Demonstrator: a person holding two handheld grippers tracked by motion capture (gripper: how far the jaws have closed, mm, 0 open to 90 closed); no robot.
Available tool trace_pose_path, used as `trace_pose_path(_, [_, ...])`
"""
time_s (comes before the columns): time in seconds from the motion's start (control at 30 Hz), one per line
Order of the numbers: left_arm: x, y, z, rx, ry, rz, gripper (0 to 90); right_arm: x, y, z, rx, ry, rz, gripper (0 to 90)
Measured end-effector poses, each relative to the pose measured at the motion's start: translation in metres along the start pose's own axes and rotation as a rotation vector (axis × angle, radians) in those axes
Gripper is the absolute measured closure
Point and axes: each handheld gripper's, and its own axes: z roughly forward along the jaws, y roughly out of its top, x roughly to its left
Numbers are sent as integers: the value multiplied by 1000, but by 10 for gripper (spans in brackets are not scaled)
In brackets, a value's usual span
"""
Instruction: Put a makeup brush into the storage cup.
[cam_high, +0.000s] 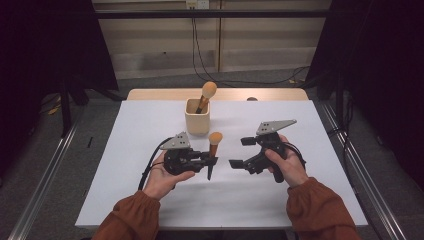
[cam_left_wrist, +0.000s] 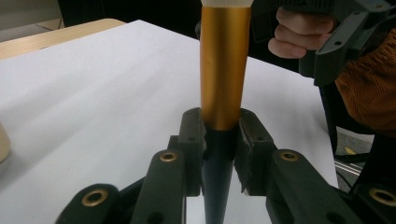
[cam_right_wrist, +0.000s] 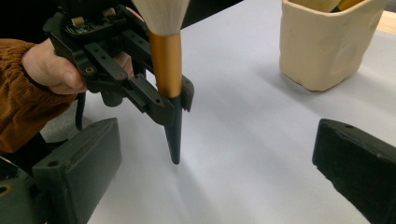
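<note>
White covering spreads over the surface (cam_high: 150, 190) in the high view, where the left hand-held gripper (cam_high: 209, 160) clamps an upright makeup brush with a gold ferrule and dark pointed handle (cam_high: 213, 152) just in front of the cream ceramic cup (cam_high: 197, 122) holding a second, similar brush (cam_high: 206, 95). The right hand-held gripper (cam_high: 242, 152) waits spread and empty. The left gripper view shows the jaws pinching where gold meets dark. The right gripper view shows the tip near the surface; a good placement probably needs lifting it vertical over the cup's rim.
</note>
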Motion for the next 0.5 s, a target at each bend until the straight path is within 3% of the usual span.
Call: trace_pose_path(0.5, [3,-1,-11,-1,25,-12,743,-1,-18,-8,-60,-103,-12,13])
